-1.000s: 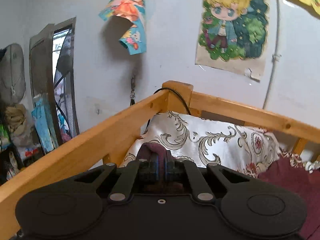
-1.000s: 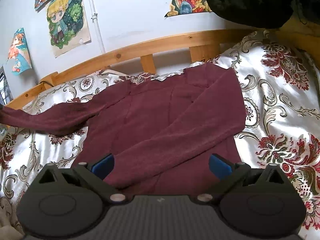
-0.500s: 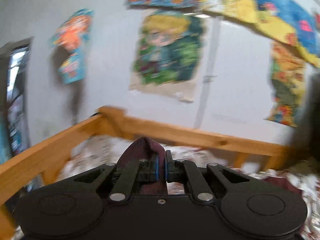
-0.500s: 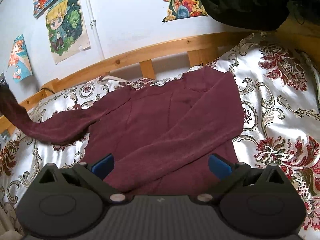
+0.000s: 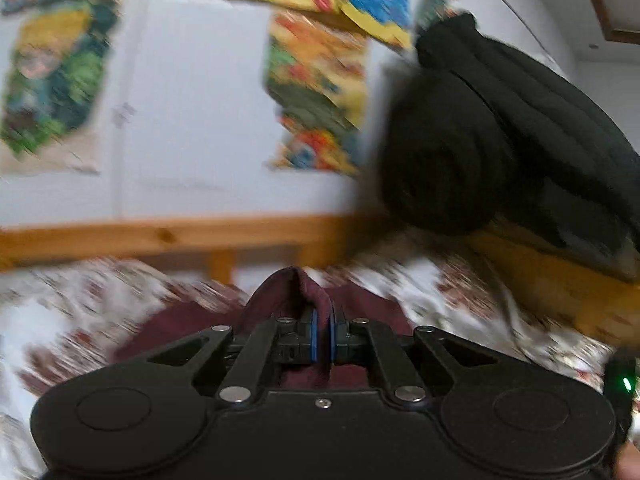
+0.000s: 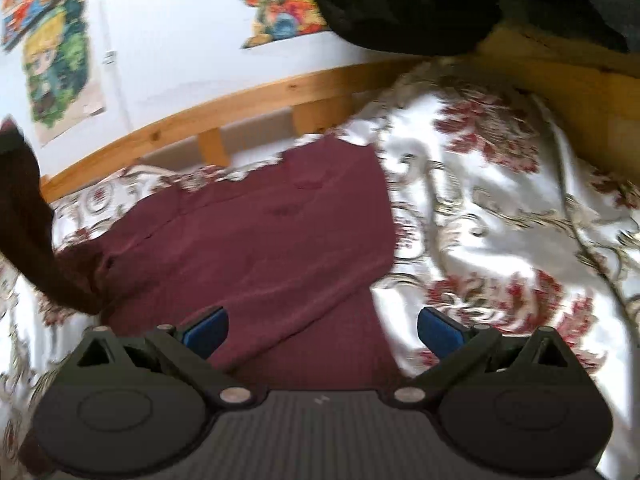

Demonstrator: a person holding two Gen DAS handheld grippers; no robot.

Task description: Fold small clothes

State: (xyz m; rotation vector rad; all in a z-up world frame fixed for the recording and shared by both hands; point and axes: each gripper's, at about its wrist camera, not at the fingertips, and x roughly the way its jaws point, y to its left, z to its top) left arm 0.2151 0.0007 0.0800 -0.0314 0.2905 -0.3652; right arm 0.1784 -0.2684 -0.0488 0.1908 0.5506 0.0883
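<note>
Left gripper (image 5: 322, 338) pinching maroon sleeve (image 5: 294, 290), right gripper (image 6: 322, 326) spread wide above maroon top (image 6: 256, 240), garment flat on floral bedspread (image 6: 500, 216), one sleeve folded across.

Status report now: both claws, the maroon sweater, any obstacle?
Left claw shut on sleeve, lifted off bed. Right claw open, above maroon sweater on floral bedspread. One sleeve already folded across. Nothing blocking.

Bedroom, wooden bed frame (image 6: 256, 100), wall posters (image 6: 56, 80)
</note>
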